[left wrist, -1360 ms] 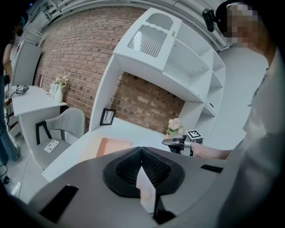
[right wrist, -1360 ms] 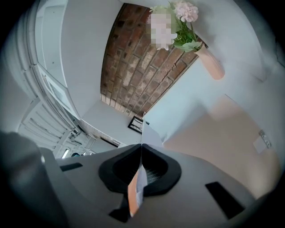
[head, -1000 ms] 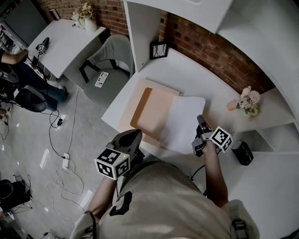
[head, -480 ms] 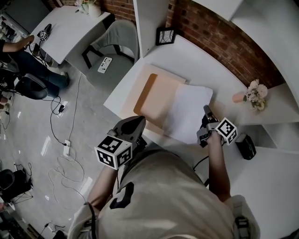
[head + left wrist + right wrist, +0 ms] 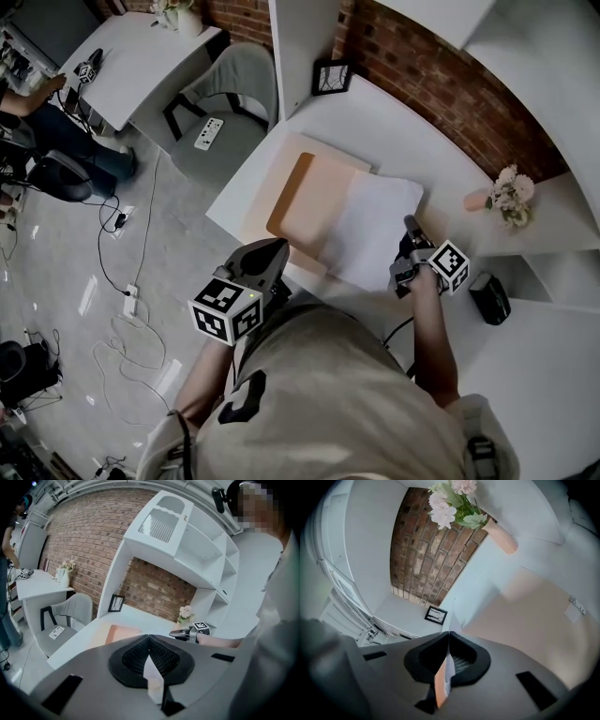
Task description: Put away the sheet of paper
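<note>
Head view, desk: a white desk (image 5: 394, 131) runs from the centre to the right of the frame, against a brick wall (image 5: 441, 89). A peach folder (image 5: 314, 202) lies open on it.
Head view, sheet of paper: the white sheet of paper (image 5: 370, 234) is at frame centre. Its left part lies over the folder and its right edge is at the right gripper.
Head view, right gripper: the right gripper (image 5: 409, 225) is right of centre, with its tips on the sheet's right edge.
Head view, left gripper: the left gripper (image 5: 278, 249) is at lower centre-left, off the desk's near edge and apart from the sheet.
Head view, desk things: a picture frame (image 5: 330, 77) stands at top centre and a flower vase (image 5: 504, 195) at the right. A black box (image 5: 489, 298) sits on a lower ledge.
Head view, room: a grey chair (image 5: 234, 94) is upper centre-left and a second desk (image 5: 141, 61) upper left. Cables (image 5: 122, 309) lie on the grey floor at the left.
Left gripper view, jaws: the tips are pressed together.
Left gripper view, room: a white shelf unit (image 5: 187, 541) rises above the desk at upper centre, with brick behind it. The right gripper shows at centre-right.
Right gripper view, jaws: they are closed on the sheet's thin edge, which rises from the tips at centre.
Right gripper view, surface: the folder's peach fills the right side, the flowers are at the top, and the frame is just above centre.
</note>
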`<state>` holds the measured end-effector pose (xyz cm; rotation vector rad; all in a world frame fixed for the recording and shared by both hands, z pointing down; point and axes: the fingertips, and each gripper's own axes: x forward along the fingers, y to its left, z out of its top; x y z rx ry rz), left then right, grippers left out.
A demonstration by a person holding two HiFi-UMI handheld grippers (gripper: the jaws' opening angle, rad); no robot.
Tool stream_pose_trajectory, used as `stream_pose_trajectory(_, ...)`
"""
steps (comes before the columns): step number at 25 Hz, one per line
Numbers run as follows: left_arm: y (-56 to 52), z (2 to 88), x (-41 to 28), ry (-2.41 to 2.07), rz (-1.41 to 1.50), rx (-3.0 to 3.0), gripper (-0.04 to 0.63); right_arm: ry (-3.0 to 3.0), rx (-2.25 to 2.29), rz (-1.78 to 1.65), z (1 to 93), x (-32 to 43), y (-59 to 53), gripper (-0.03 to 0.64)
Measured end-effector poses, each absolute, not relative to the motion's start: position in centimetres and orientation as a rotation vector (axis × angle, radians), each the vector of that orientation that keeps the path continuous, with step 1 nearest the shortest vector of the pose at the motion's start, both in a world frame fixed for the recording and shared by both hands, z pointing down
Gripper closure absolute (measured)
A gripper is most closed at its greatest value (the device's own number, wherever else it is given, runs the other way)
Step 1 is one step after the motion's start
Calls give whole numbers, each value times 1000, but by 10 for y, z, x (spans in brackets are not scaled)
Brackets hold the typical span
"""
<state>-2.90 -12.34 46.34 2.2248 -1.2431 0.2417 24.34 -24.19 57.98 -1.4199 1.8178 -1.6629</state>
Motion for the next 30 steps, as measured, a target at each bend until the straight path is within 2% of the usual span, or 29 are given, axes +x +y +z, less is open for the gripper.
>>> stream_pose_trajectory(30,-121,465,-55,-1257,171,2214,580,1723,-1354,-1740,592,210,-249,589)
